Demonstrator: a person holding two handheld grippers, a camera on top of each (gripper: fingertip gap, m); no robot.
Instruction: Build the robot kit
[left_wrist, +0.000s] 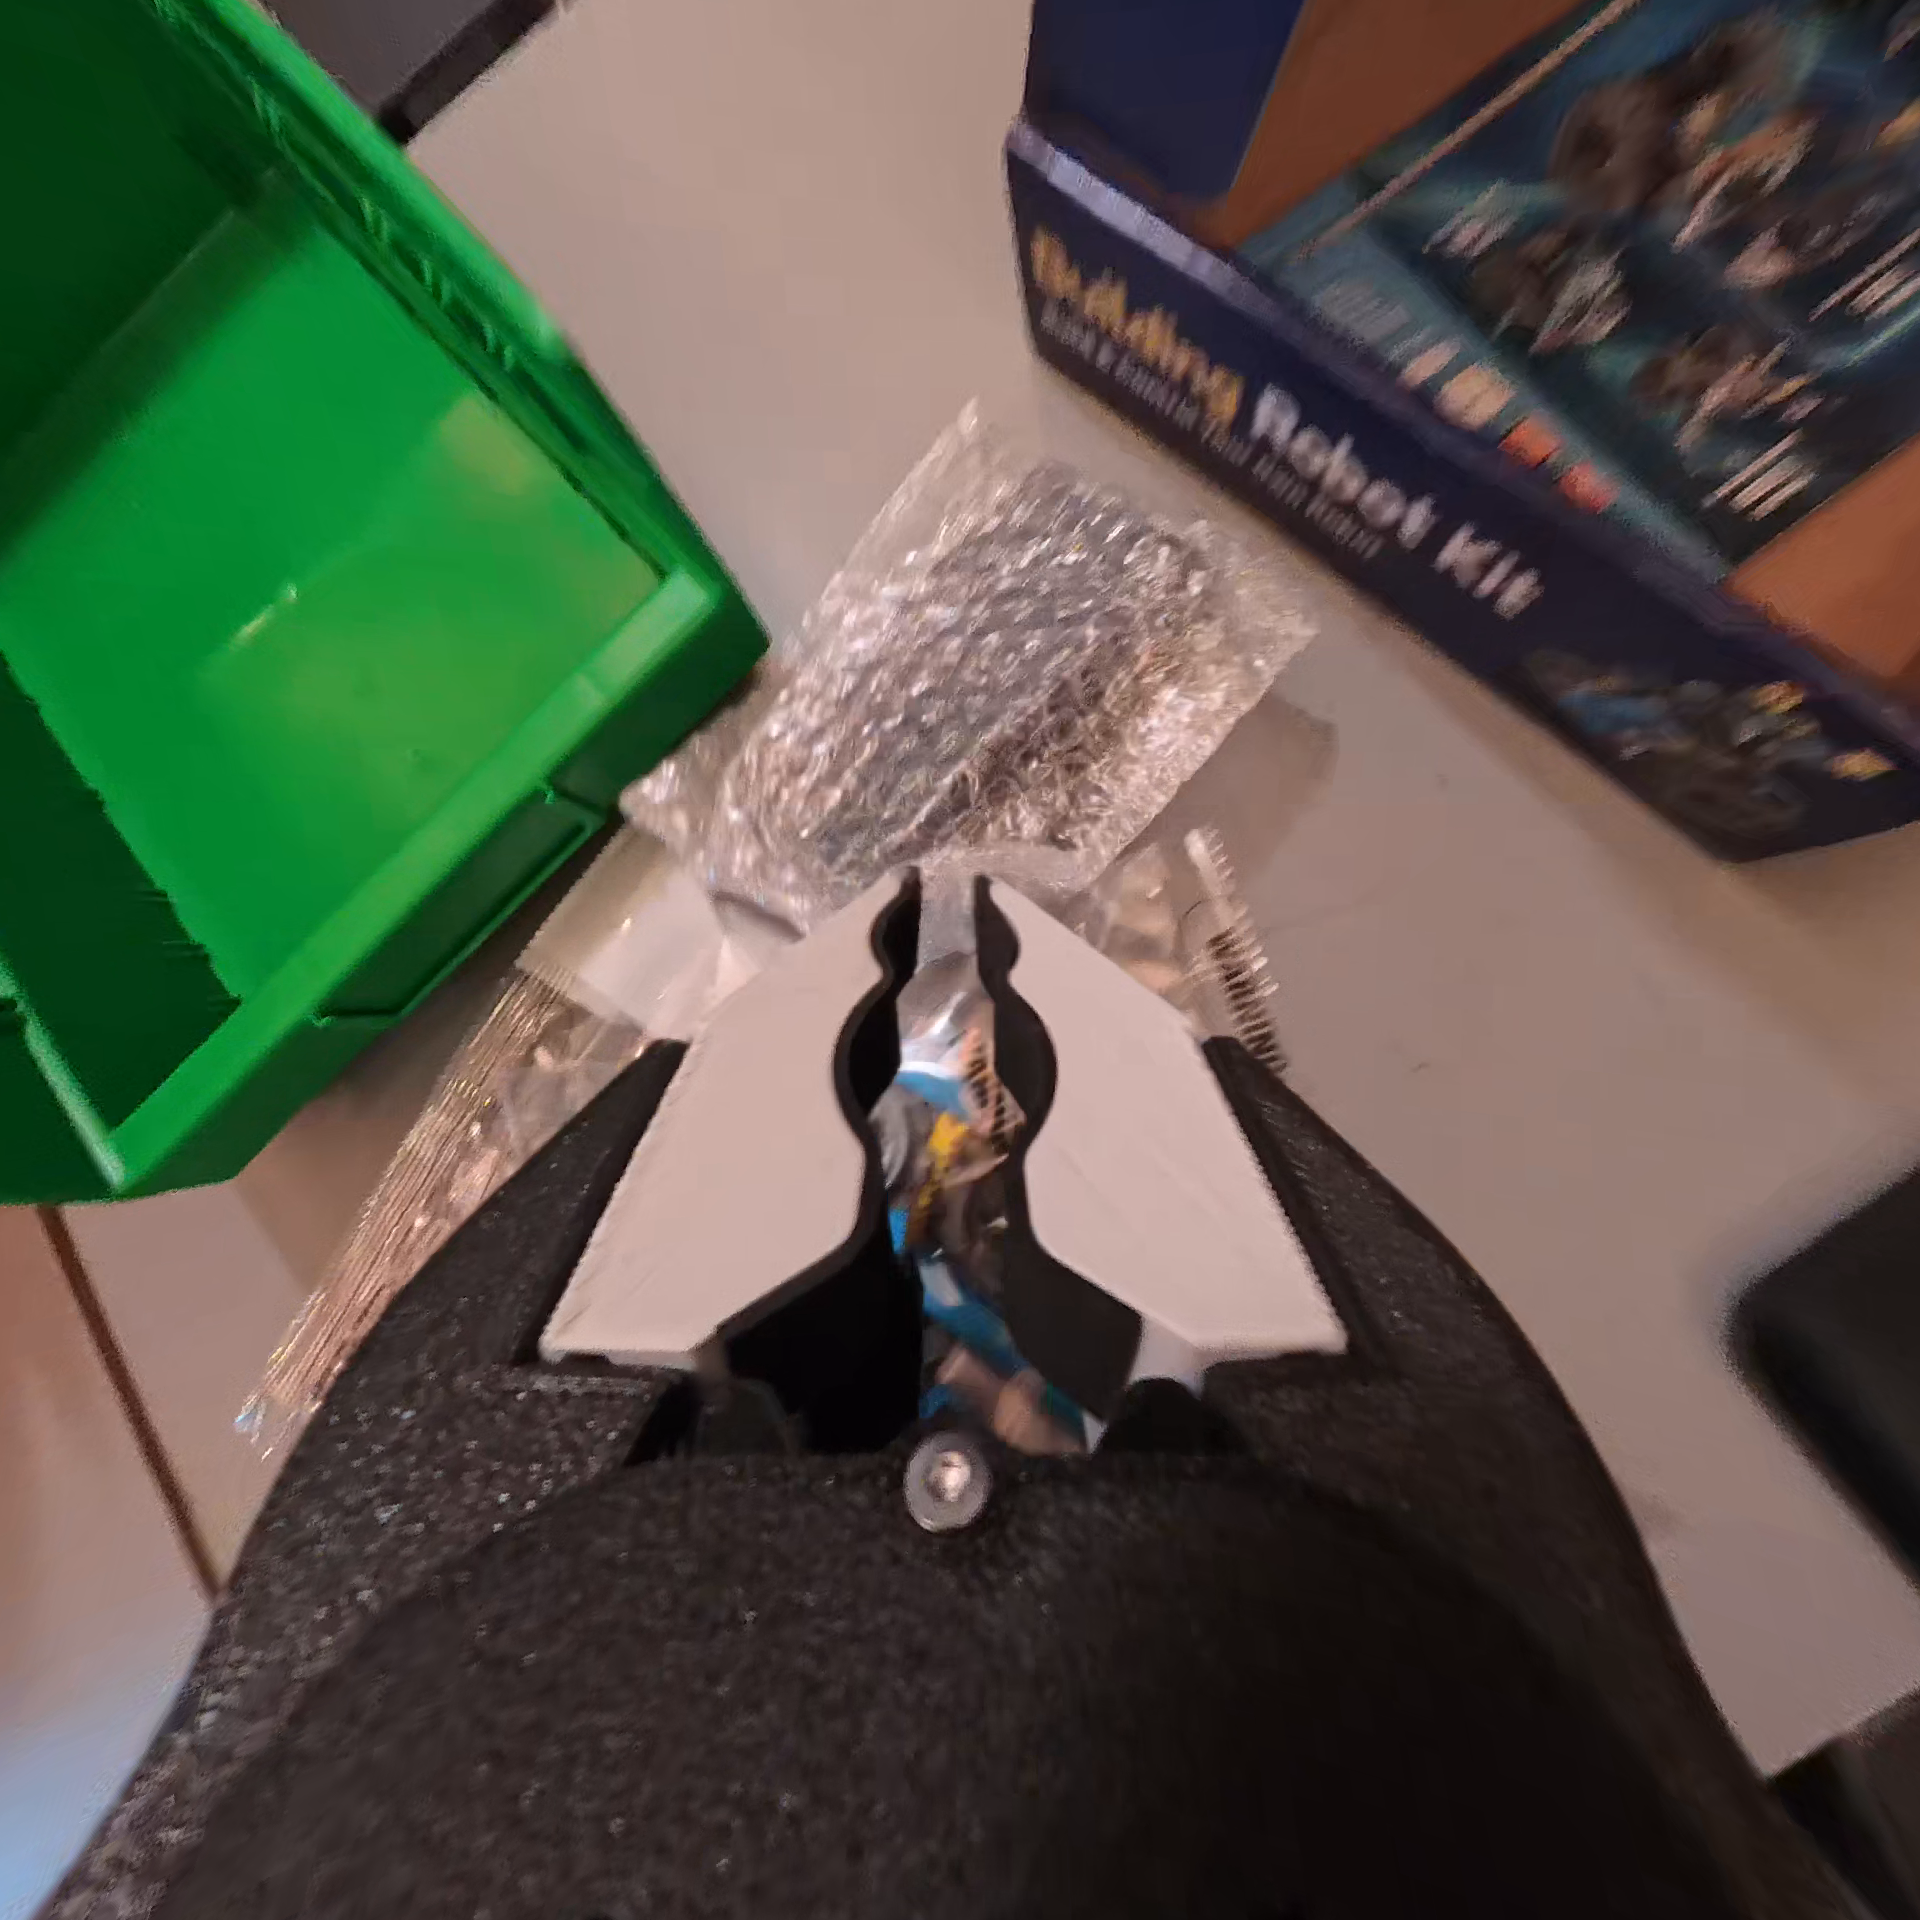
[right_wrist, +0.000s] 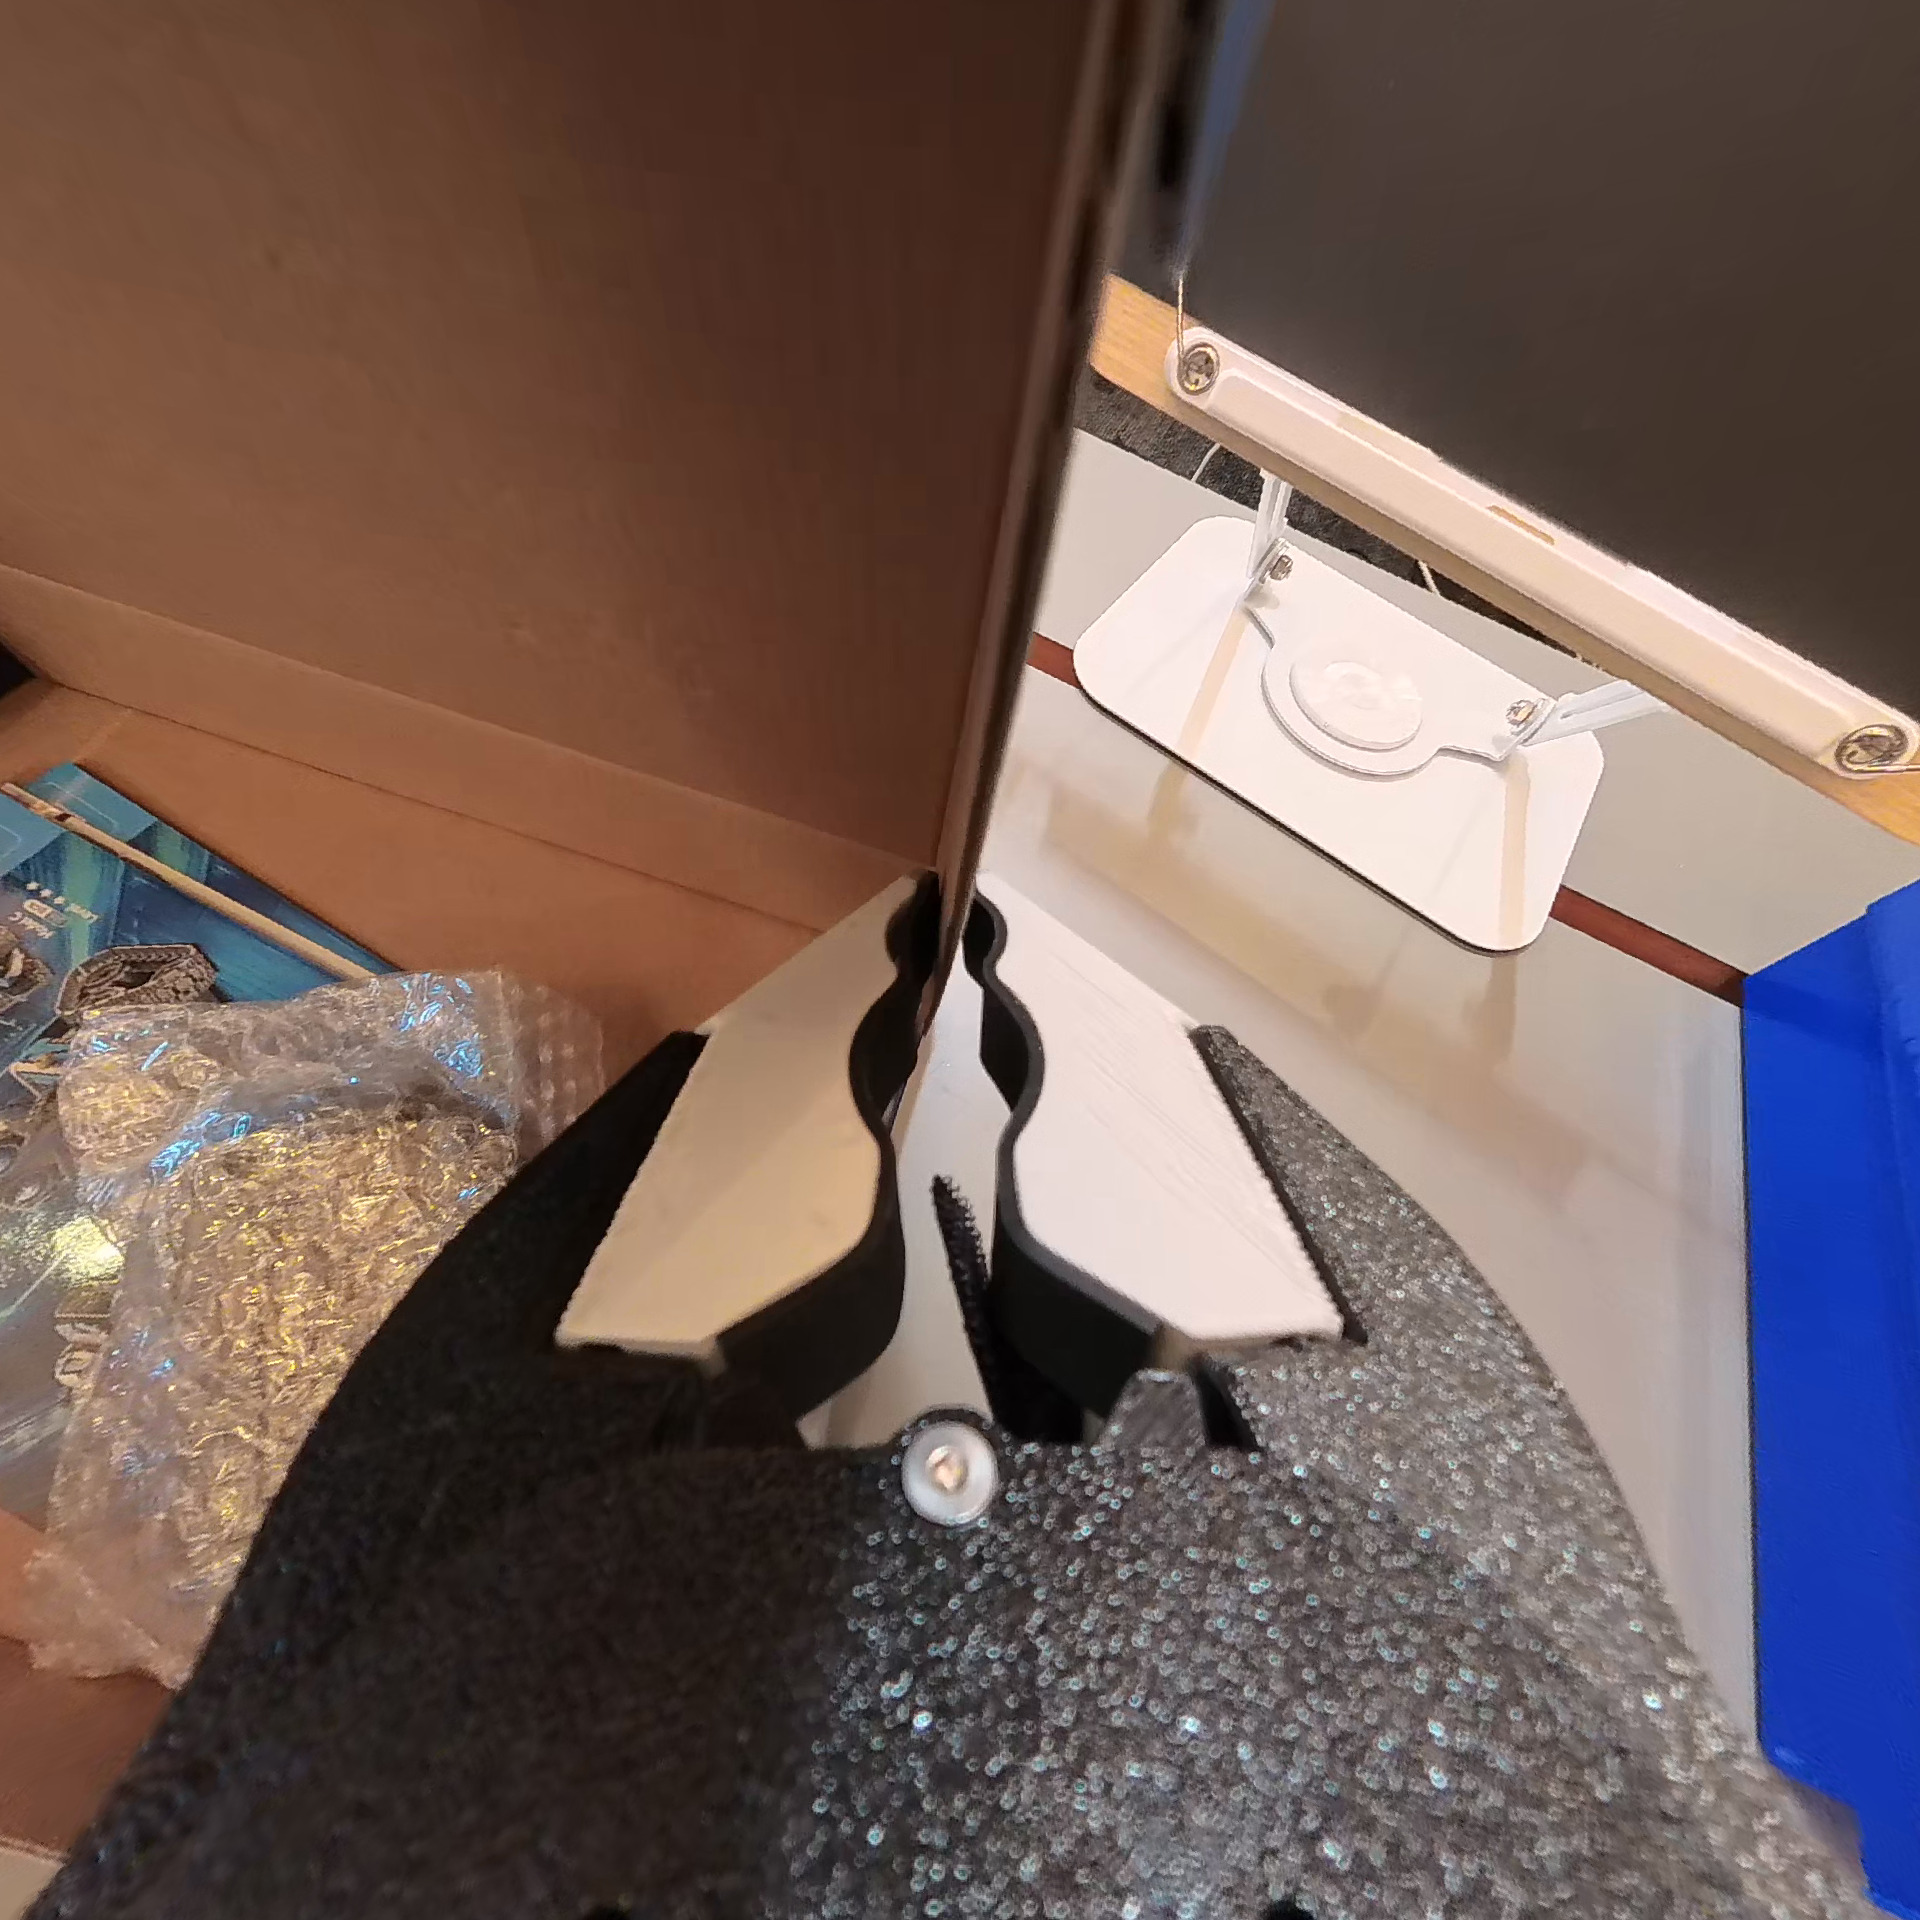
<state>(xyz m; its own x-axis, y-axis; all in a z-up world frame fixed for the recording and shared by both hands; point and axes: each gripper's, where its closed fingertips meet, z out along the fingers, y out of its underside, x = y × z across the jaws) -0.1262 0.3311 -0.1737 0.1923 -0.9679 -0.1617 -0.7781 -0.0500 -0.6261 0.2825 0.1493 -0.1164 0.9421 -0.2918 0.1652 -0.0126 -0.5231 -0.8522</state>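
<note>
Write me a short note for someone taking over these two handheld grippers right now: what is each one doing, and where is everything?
Left gripper: jaws nearly shut, pinching a clear plastic bag with blue and yellow bits inside, above the white table.
Right gripper: shut on the edge of the raised cardboard lid.
A bubble-wrap packet lies just past the left gripper's tips, between the green bin, which looks empty, and the printed kit box.
More bubble wrap sits inside the open box.
A blue bin stands at the far right.
</note>
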